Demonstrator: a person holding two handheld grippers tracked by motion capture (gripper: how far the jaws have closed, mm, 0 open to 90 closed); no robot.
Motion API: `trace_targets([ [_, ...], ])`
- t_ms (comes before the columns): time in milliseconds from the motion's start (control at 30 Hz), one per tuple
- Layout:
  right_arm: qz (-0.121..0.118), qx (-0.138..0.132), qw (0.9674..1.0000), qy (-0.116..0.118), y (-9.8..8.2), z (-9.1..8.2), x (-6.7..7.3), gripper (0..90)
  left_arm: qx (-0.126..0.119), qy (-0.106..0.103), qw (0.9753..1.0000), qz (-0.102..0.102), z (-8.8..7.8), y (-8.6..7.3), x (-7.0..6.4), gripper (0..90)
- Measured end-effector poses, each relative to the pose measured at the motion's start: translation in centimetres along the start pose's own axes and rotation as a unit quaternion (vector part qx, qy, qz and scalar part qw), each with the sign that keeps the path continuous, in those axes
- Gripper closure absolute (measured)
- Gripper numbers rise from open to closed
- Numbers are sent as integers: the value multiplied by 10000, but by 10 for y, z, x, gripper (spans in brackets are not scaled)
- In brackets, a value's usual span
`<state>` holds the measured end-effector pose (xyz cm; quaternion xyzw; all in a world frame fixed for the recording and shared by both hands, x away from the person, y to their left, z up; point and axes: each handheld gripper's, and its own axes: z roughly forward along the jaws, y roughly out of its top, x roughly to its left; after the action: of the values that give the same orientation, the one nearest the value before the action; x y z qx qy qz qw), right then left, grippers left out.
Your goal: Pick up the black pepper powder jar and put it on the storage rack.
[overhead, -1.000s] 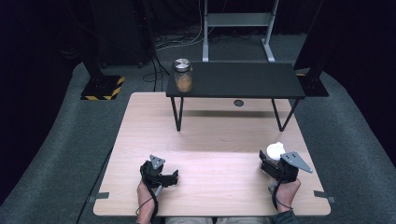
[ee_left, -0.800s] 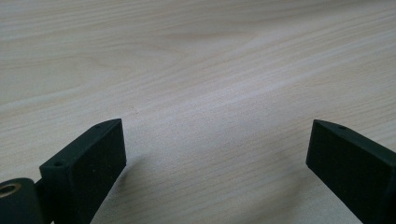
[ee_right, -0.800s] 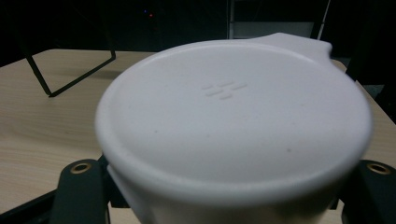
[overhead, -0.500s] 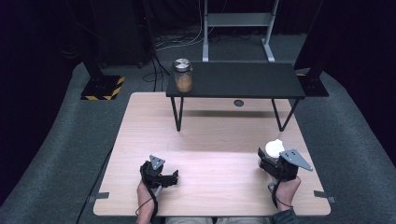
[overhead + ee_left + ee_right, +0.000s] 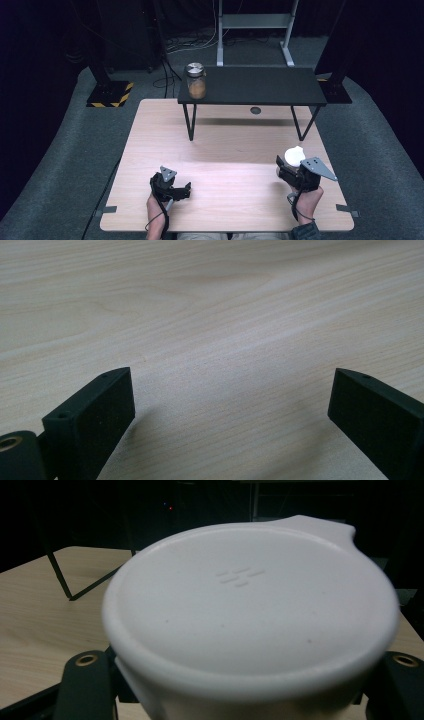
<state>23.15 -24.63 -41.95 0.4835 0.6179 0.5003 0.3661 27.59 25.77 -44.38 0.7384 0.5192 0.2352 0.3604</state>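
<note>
Right tongs [image 5: 289, 165] grip a white cup [image 5: 294, 156] above the counter [image 5: 230, 150]; left tongs [image 5: 186, 190] gape empty. Jar [image 5: 196, 80] far ahead looks untouched, so work seems barely begun.

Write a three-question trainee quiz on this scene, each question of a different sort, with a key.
1. True or false: the left hand-held gripper holds something.
2. The white cup is in which hand-held gripper? A) left B) right C) neither
3. Fill in: the lidded jar stands on the black ____.

Key: 1. False: its jaws stand apart over bare wooden table. 2. B. 3. shelf, raised on thin legs at the table's far side.
</note>
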Motion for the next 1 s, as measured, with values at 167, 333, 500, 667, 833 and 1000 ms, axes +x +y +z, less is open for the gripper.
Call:
trace_targets([
  [167,-25,-7,10000,1,5,-1,-1,283,-5,-4,10000,2,0,0,0,44],
  [333,-39,-51,10000,25,9,-2,-2,283,-20,-8,10000,-9,0,-1,0,44],
  [500,-75,-79,9999,54,14,-3,-1,282,-20,-11,10000,-1,0,-1,0,44],
  [667,-98,-148,9998,79,17,-4,-1,282,-25,-10,10000,4,0,-1,0,44],
  [833,-107,-173,9997,95,24,-5,-2,282,-32,-11,10000,4,-1,-1,0,44],
  [1000,-76,-127,9997,177,32,-3,-7,282,-30,-18,10000,1,0,-1,0,44],
])
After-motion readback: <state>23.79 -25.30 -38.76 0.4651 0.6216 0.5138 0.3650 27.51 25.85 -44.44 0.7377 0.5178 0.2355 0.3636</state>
